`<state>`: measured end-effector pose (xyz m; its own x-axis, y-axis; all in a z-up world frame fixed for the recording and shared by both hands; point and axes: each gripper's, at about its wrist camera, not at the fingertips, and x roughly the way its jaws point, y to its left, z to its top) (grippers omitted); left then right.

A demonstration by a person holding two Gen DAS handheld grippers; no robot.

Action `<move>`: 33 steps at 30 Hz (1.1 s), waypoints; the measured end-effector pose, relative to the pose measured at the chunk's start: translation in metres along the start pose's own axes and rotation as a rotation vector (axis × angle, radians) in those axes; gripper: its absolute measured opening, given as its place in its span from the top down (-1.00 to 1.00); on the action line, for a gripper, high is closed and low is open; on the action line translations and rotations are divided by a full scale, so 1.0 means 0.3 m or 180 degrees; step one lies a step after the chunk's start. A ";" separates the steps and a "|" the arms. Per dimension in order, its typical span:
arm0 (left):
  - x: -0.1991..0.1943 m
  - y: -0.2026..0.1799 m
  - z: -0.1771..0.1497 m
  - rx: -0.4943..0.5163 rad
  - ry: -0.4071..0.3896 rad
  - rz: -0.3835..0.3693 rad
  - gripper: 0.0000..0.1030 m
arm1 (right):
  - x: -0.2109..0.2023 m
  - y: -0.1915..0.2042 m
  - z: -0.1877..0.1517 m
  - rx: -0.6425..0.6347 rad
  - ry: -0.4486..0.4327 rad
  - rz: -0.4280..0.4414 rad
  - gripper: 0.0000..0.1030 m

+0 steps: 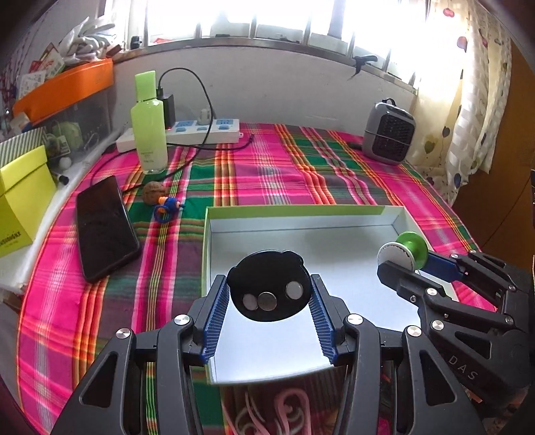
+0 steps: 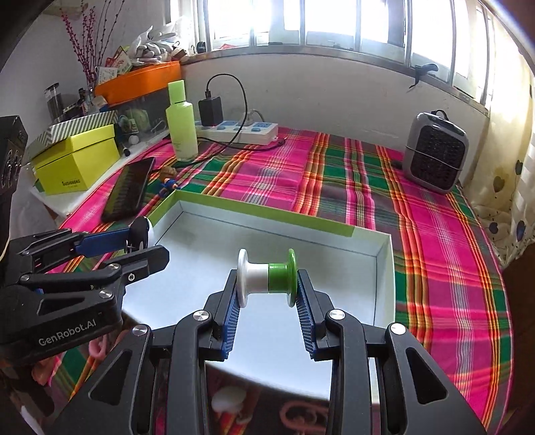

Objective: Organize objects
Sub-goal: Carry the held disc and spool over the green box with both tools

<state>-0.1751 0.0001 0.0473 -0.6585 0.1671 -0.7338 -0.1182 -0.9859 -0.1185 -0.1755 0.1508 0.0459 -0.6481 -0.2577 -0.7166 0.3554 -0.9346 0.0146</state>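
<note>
Centrally, left gripper point(image 1: 269, 294) clamped a black disc point(image 1: 269, 284) over the white tray point(image 1: 301, 221); right gripper point(image 2: 267, 284) clamped a white-green spool point(image 2: 267, 277), lower centre. Tray's near edge hidden behind grippers.

The near edge of the white box point(image 1: 394, 222) lies behind the left gripper point(image 1: 269, 294) in the left wrist view, and its near corners go unseen. The black disc point(image 1: 267, 284) held there covers part of the box floor. In the right wrist view only a sliver of that disc shows, edge-on. The print on the green bottle point(image 1: 148, 134) and on the yellow-green box point(image 2: 77, 160) is too small to read. Pink shapes point(image 1: 277, 411) at the bottom edge are cut off and mostly covered. The window point(image 2: 334, 20) is blown out white. The small blue toy point(image 1: 167, 207) is too small to identify.
</note>
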 end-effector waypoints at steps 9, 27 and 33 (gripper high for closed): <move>0.091 0.011 0.054 0.0016 0.0118 0.0009 0.09 | 0.084 -0.022 0.046 -0.0002 0.0100 -0.0032 0.36; 0.181 0.010 0.089 0.0026 0.0202 0.0050 0.09 | 0.168 -0.053 0.079 0.0015 0.0233 -0.0115 0.36; 0.192 -0.002 0.088 0.0055 0.0217 0.0051 0.09 | 0.187 -0.061 0.073 0.0014 0.0284 -0.0174 0.36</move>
<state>-0.2327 0.0107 0.0228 -0.6083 0.1498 -0.7794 -0.1213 -0.9880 -0.0952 -0.2330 0.1480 0.0208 -0.6038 -0.1837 -0.7757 0.3182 -0.9477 -0.0233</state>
